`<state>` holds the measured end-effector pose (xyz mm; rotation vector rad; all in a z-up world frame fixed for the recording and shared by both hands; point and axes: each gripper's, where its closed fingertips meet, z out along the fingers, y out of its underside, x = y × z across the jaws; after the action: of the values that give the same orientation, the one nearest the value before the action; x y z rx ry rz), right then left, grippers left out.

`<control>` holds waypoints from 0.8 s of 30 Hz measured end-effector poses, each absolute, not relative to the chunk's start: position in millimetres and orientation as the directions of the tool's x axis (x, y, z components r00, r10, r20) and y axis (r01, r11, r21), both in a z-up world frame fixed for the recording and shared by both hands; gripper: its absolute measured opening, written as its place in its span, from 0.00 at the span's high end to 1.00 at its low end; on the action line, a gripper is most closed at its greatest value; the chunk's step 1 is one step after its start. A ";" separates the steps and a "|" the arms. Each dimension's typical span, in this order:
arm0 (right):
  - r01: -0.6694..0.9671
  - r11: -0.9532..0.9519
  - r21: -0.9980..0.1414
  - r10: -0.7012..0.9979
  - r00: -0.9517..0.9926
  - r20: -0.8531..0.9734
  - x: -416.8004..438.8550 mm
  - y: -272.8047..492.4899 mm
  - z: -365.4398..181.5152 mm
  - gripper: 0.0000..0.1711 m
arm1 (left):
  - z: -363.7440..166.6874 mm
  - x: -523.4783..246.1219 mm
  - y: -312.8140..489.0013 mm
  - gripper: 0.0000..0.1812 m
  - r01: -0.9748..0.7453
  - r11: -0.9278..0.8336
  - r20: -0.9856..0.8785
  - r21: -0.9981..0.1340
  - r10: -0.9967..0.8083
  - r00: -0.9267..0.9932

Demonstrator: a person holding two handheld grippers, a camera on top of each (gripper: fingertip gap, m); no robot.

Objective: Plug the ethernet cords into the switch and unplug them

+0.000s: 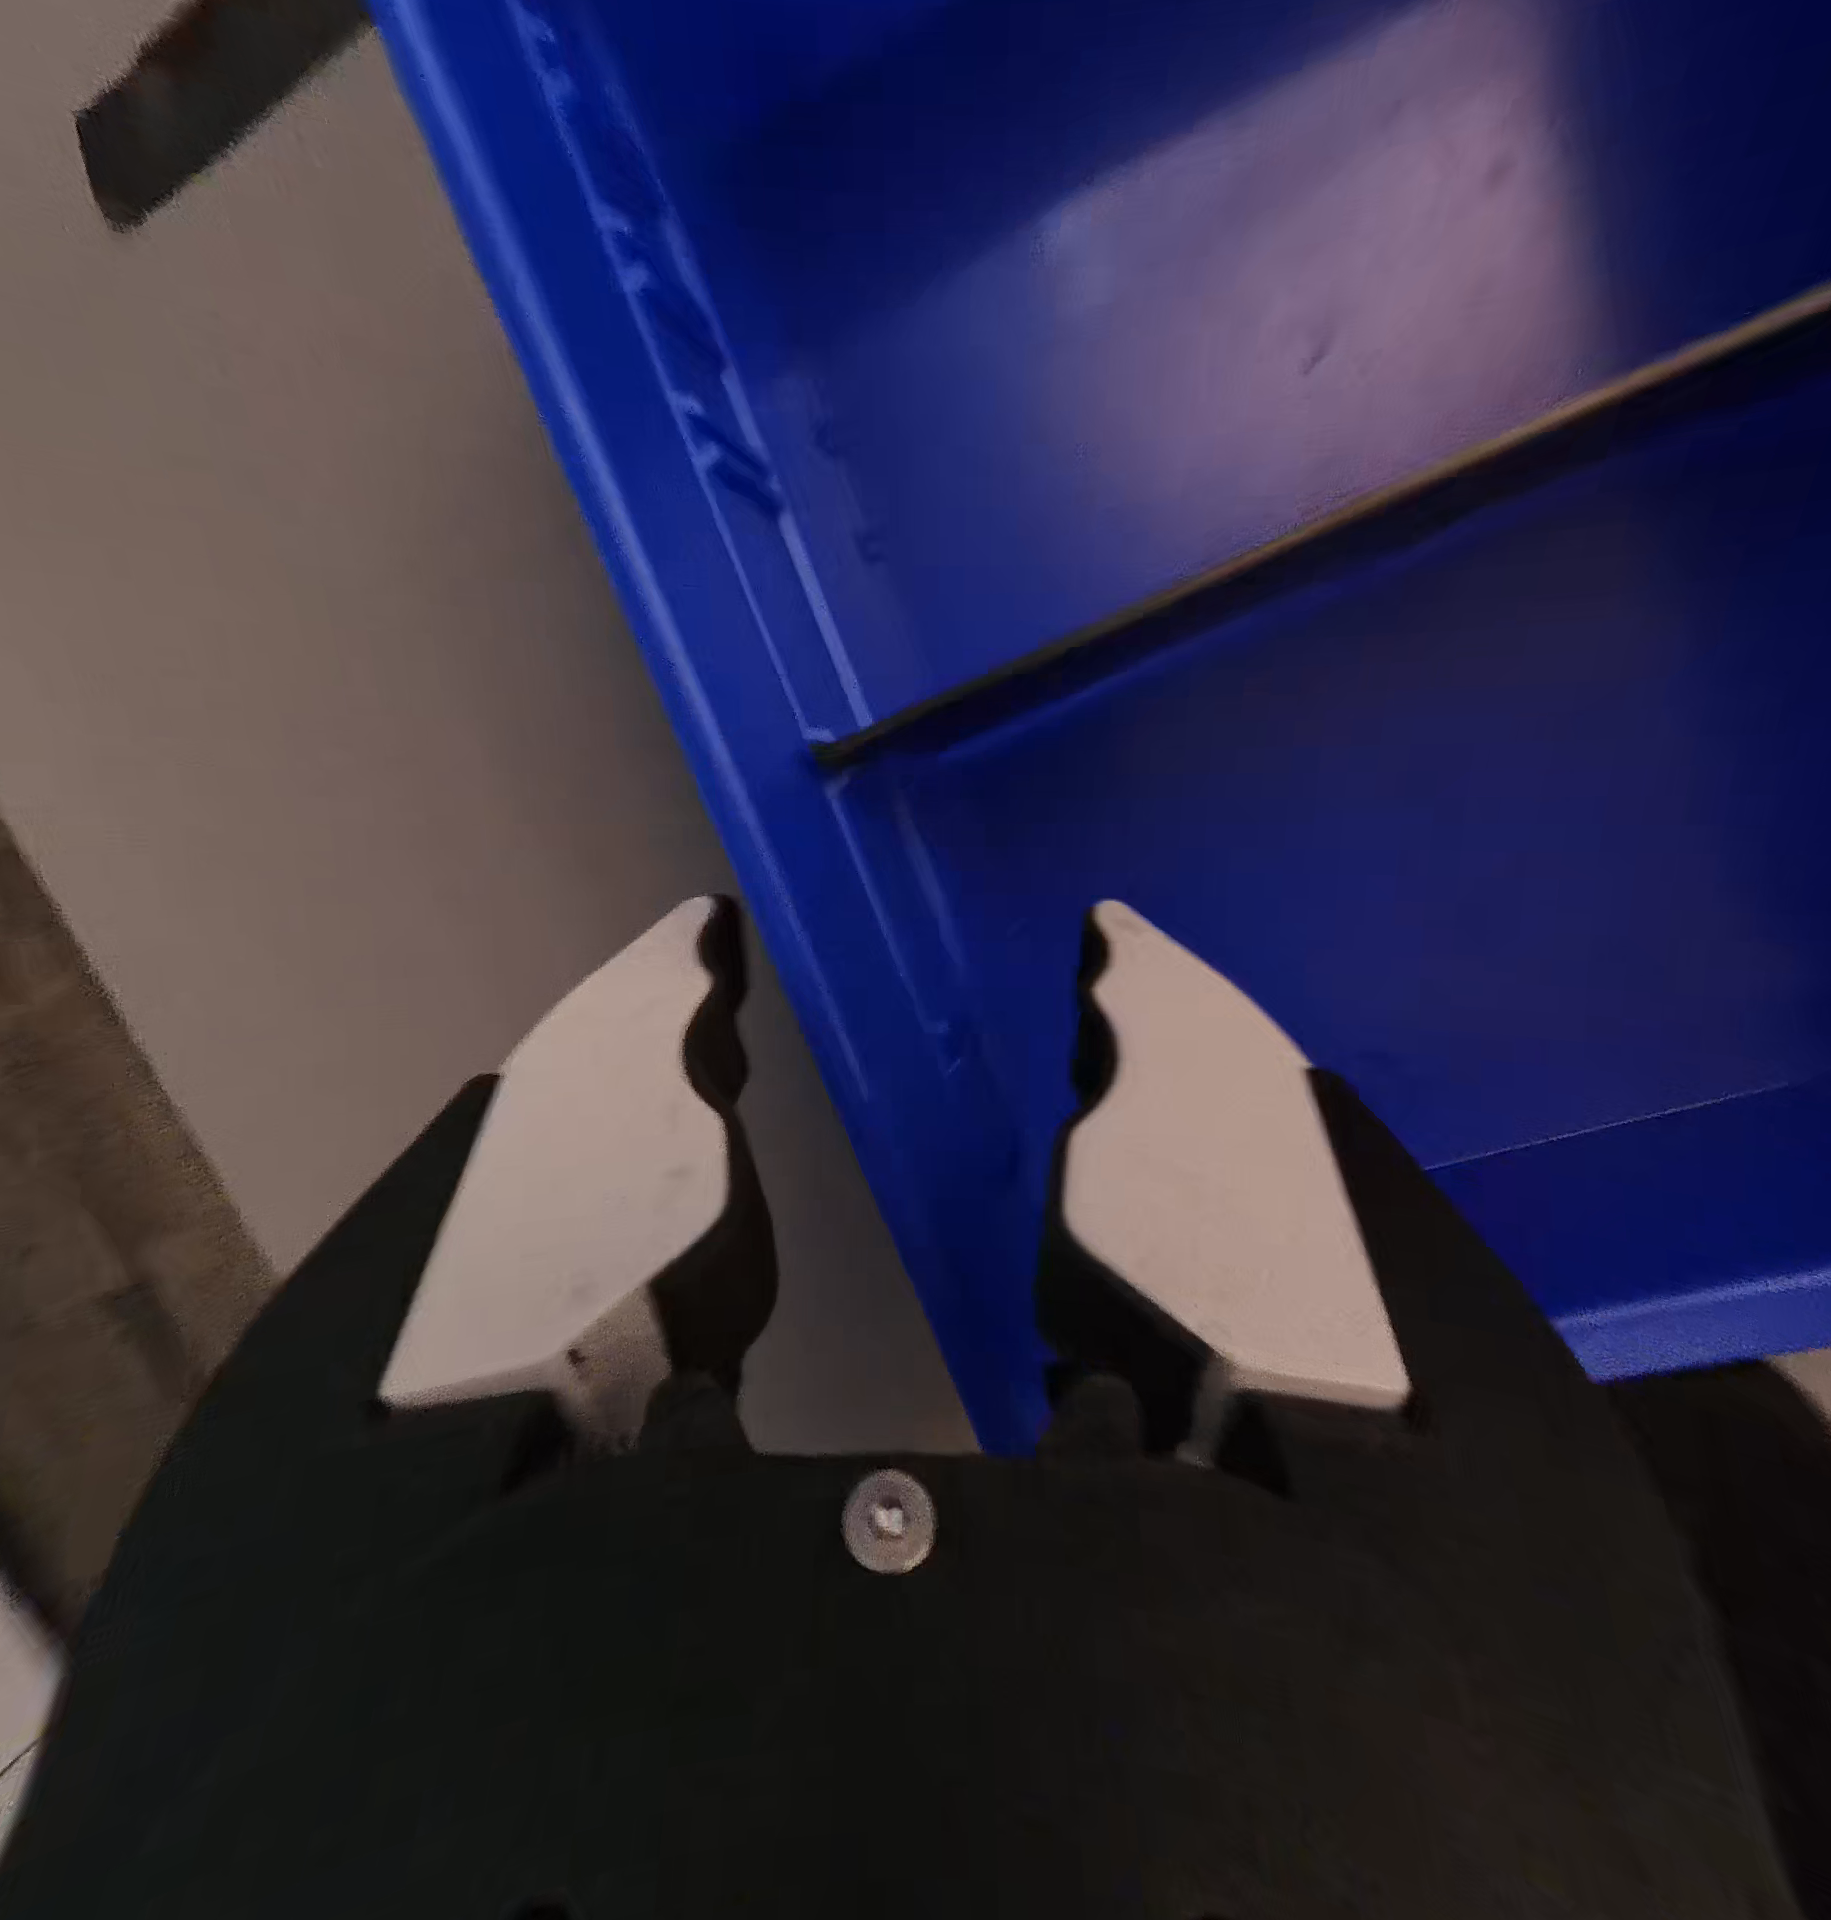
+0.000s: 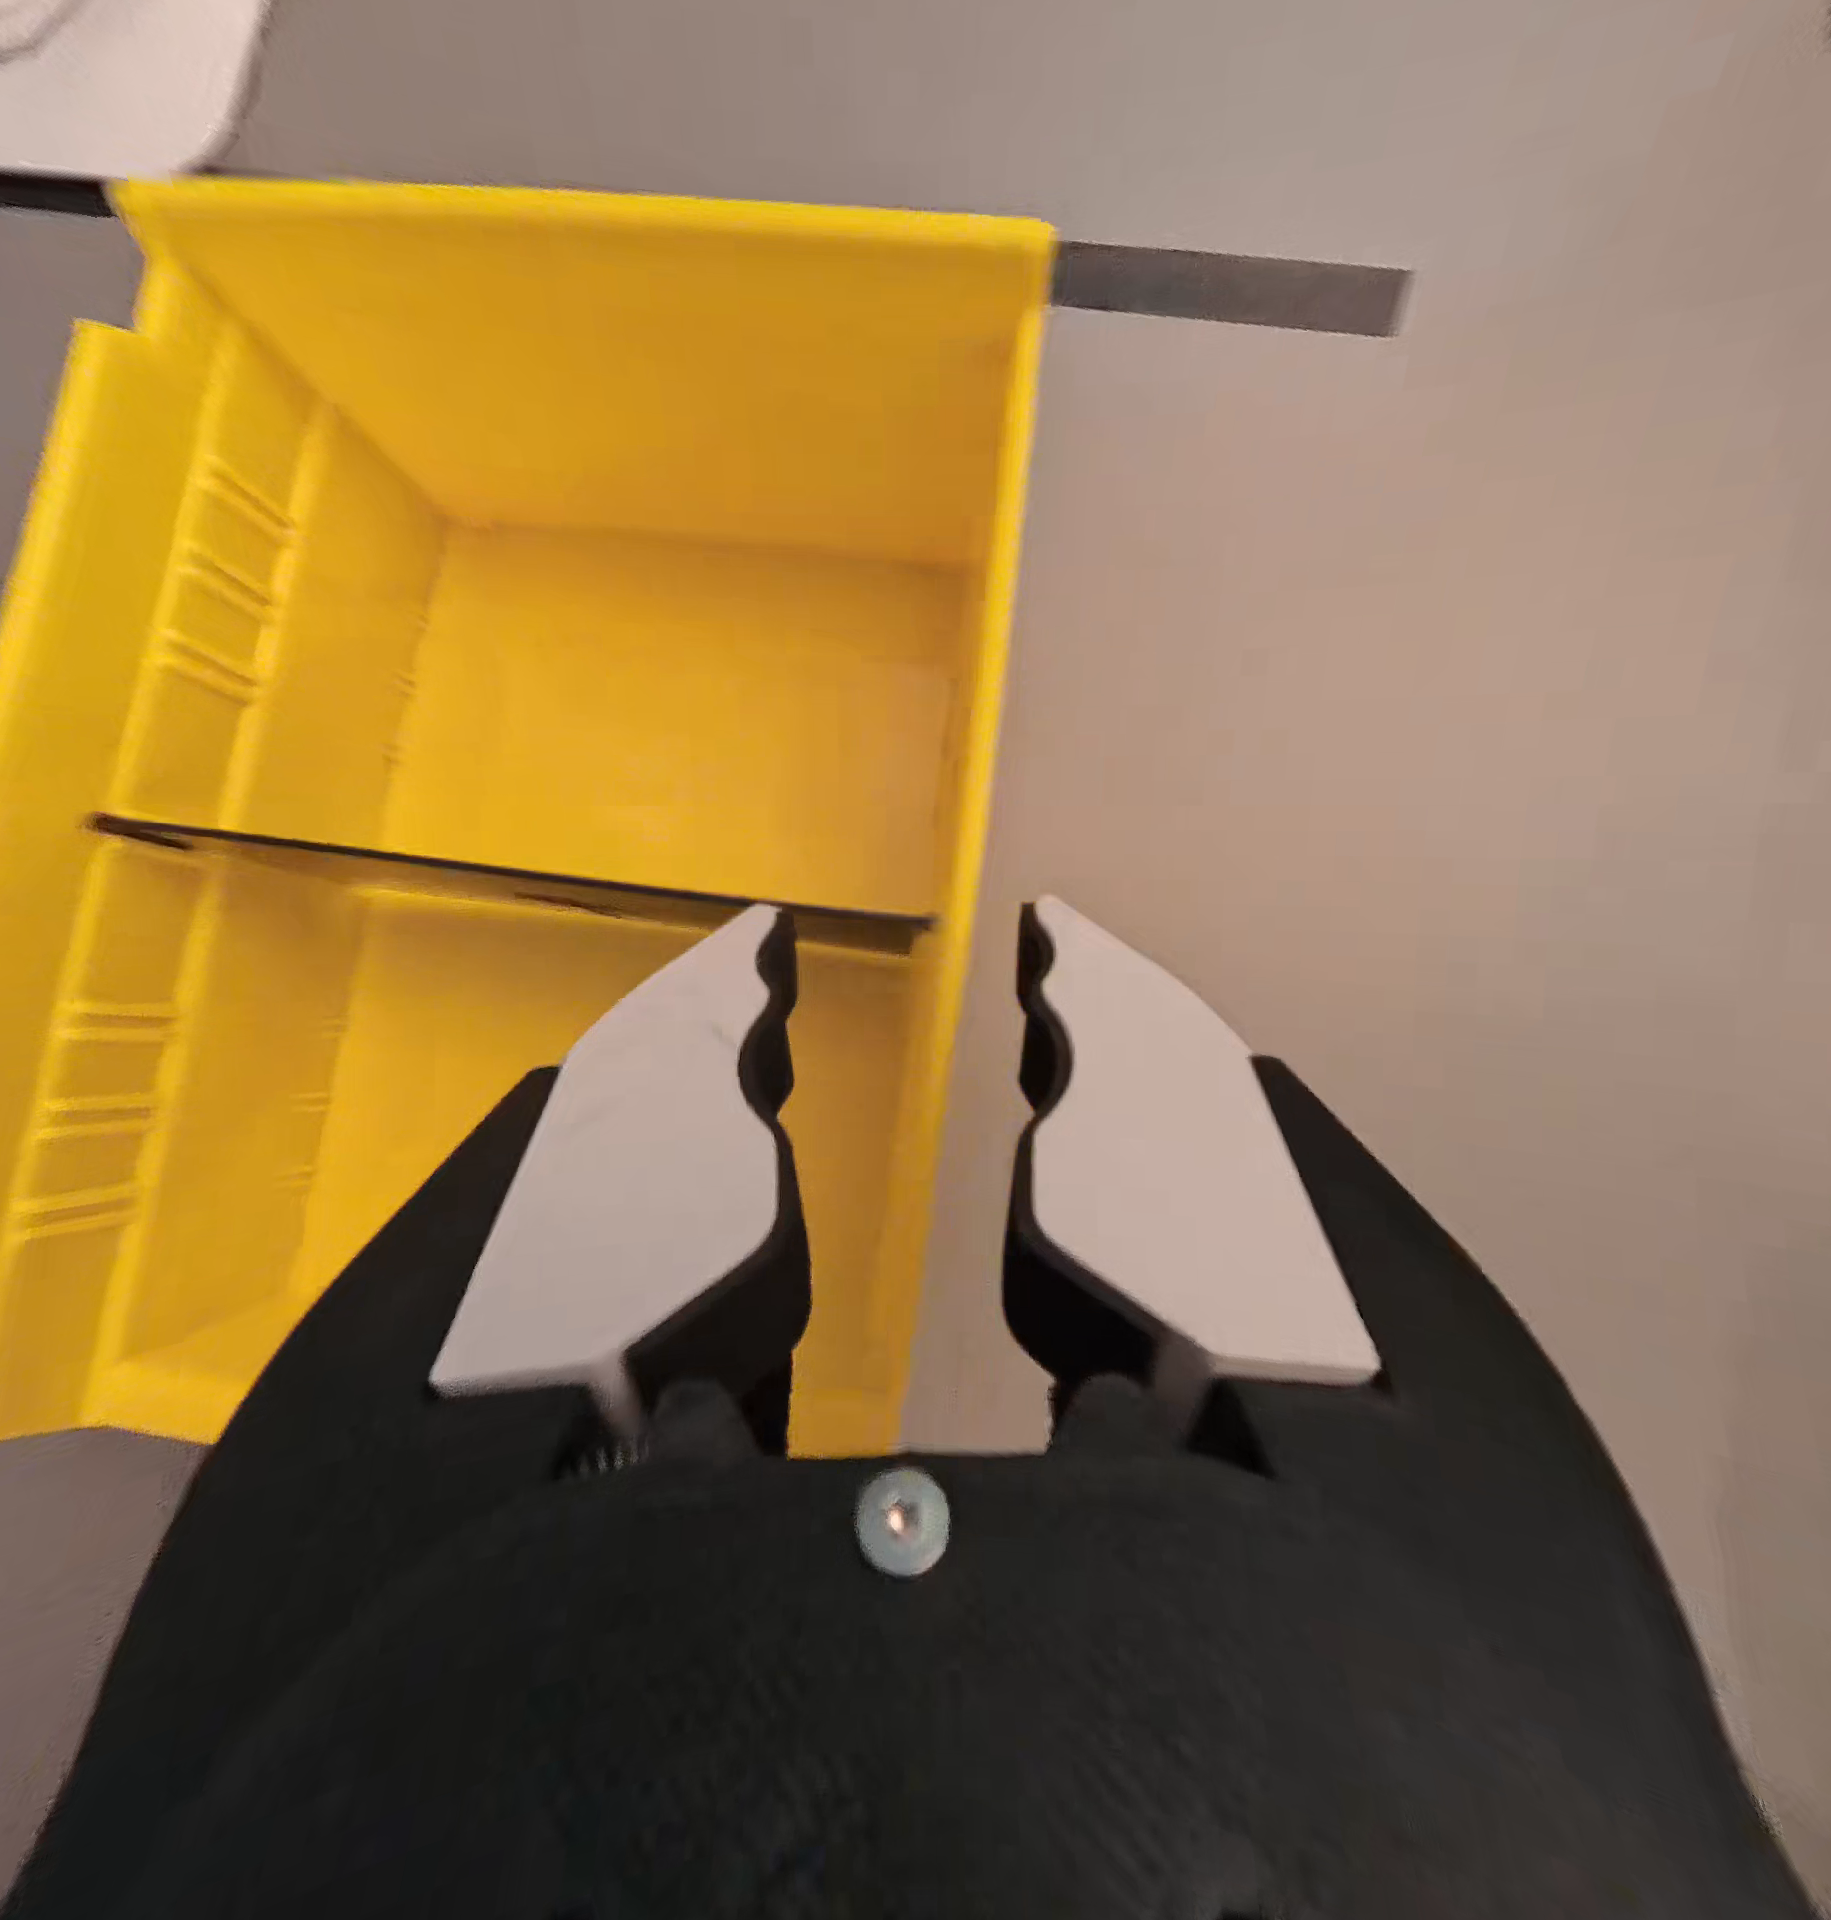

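Observation:
No ethernet cord and no switch show in either view. My left gripper [image 1: 906, 920] is open and empty, held over the left rim of a blue plastic bin [image 1: 1306, 468]. The blue bin has a thin black divider [image 1: 1306, 540] across it. My right gripper [image 2: 900, 920] is open and empty, held over the right wall of a yellow plastic bin [image 2: 620, 436]. The yellow bin has a black divider [image 2: 454, 868] across its middle, and both its compartments look empty.
Both bins stand on a pale grey table top [image 2: 1462, 727]. A strip of dark tape [image 2: 1233, 296] lies on the table behind the yellow bin, and another dark strip [image 1: 194, 114] shows left of the blue bin. A brownish floor [image 1: 49, 1195] shows past the table's edge. The tips of one gripper are about 70 centimetres away from the tips of the other.

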<state>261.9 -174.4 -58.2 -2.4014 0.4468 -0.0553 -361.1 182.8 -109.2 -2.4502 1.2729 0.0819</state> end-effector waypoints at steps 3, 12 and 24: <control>-0.261 -0.695 -0.670 -0.372 0.928 0.025 278.6 -194.5 -52.4 0.72 | -119.5 -370.9 185.9 0.79 -0.828 -0.520 -0.304 -0.211 -0.770 0.561; -0.474 -0.702 -0.532 -0.382 0.880 -0.281 255.9 -208.8 -75.4 0.89 | -118.5 -402.5 187.5 0.96 -0.641 -0.718 0.026 -0.270 -0.671 0.741; -0.505 -0.749 -0.429 -0.470 0.861 -0.193 266.7 -215.4 -99.0 0.96 | -116.8 -458.6 216.1 0.94 -0.674 -0.680 -0.035 -0.290 -0.696 0.717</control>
<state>266.7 -215.4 -99.0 -2.5585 0.7137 0.0996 -458.6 216.1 -116.8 -2.6415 1.0786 -0.1127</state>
